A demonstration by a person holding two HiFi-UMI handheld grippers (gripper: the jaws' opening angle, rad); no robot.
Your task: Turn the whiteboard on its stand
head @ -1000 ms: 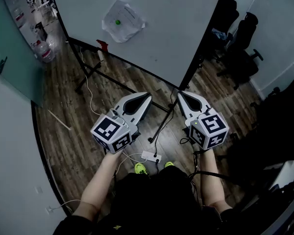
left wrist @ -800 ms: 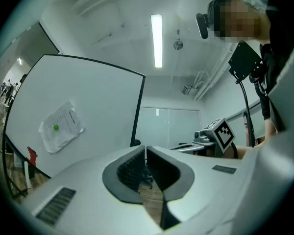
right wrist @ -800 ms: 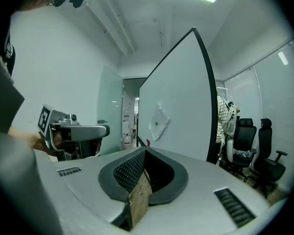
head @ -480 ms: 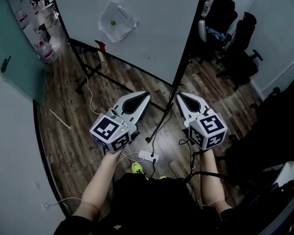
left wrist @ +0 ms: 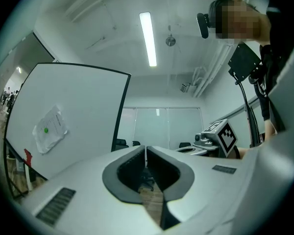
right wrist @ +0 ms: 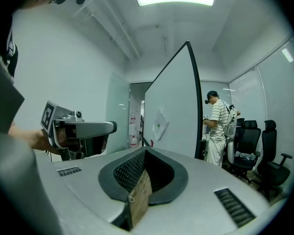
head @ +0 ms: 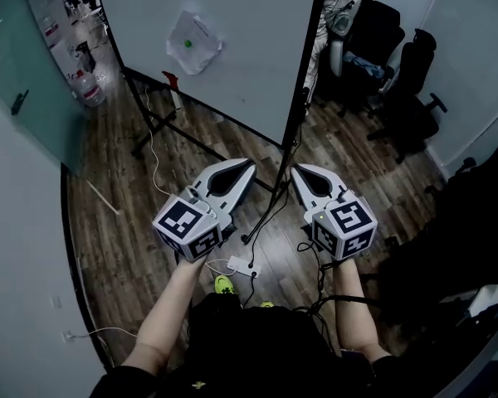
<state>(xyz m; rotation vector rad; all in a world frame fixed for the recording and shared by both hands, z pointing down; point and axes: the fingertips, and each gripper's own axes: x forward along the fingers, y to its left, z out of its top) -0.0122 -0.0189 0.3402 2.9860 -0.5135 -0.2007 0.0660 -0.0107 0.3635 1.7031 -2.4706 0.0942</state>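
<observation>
The whiteboard (head: 232, 31) stands upright on its black stand (head: 153, 127), a black frame running down its right edge. A sheet of paper (head: 192, 41) is pinned to it by a green magnet. My left gripper (head: 251, 163) and right gripper (head: 295, 171) hover side by side over the floor, short of the board's lower right corner and touching nothing. Both are shut and empty. In the left gripper view the shut left gripper (left wrist: 146, 151) points past the whiteboard (left wrist: 68, 121). In the right gripper view the right gripper (right wrist: 145, 151) faces the whiteboard (right wrist: 171, 116) edge-on.
A person (right wrist: 216, 126) in a striped shirt stands behind the board's right edge. Black office chairs (head: 407, 81) fill the back right. A power strip (head: 241, 265) and cables lie on the wood floor by my feet. A glass door (head: 25, 81) and water bottle (head: 87, 89) are at left.
The board's right edge has shifted left in the head view, uncovering the chairs and a person behind it. The right gripper has drifted slightly left. Both grippers stay shut.
</observation>
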